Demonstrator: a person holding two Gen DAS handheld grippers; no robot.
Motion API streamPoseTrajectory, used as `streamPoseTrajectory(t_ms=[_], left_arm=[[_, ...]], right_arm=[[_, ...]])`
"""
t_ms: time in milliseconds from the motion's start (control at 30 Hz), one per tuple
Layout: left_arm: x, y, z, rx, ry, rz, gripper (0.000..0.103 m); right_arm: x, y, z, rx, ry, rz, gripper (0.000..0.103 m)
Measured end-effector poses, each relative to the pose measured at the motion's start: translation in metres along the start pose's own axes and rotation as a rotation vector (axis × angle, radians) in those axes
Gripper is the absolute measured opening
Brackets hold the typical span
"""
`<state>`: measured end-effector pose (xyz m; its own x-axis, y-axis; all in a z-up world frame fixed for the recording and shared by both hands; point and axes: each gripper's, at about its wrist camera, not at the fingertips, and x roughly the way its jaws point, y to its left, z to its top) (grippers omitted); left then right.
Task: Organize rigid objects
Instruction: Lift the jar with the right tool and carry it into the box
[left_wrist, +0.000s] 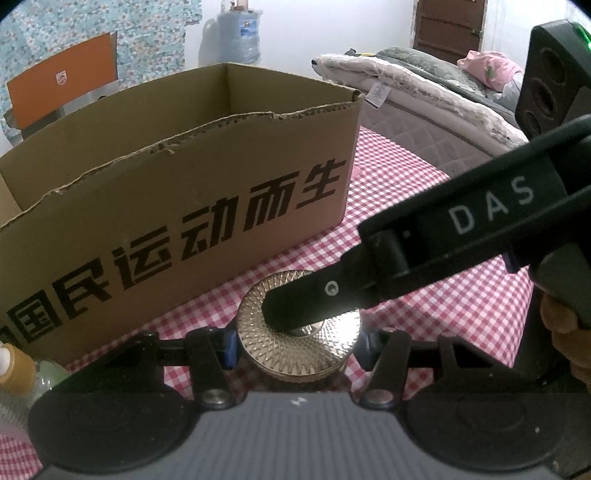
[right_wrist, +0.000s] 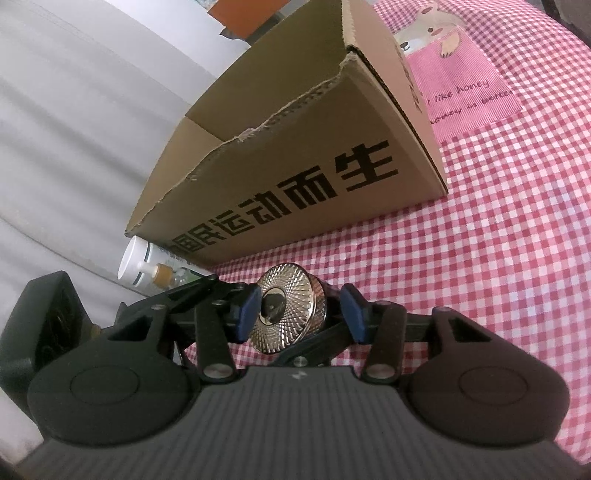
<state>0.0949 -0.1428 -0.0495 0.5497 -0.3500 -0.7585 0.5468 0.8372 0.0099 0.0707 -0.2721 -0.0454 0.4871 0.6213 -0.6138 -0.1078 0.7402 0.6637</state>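
A red-and-white checked cloth (right_wrist: 498, 258) carries a cardboard box (left_wrist: 207, 206) far left; bottles (right_wrist: 155, 273) lie at its left end.

on the checked cloth (right_wrist: 480, 258) the cardboard box (left_wrist: 207, 192) stands behind the ribbed jar (left_wrist: 295, 332). the jar sits between the left gripper's (left_wrist: 295, 349) fingers, with the right gripper's (right_wrist: 301, 310) finger over its lid. bottles (right_wrist: 155, 271) lie left of the jar, beside the box's corner.

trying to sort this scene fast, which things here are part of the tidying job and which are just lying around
In the job:
- gold-lidded jar
- cardboard box
- left gripper, holding the jar
- right gripper, jaws around the lid

Lying about:
- white bottle
- water jug
- bedding
- orange chair
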Motion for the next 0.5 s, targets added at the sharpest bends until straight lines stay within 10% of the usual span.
streamPoseTrajectory(t_ms=[500], left_arm=[[-0.017,-0.006,0.003,-0.007,-0.029,0.018,0.057]], right_arm=[[-0.008,0.012,0.001,-0.026,-0.015,0.013,0.044]])
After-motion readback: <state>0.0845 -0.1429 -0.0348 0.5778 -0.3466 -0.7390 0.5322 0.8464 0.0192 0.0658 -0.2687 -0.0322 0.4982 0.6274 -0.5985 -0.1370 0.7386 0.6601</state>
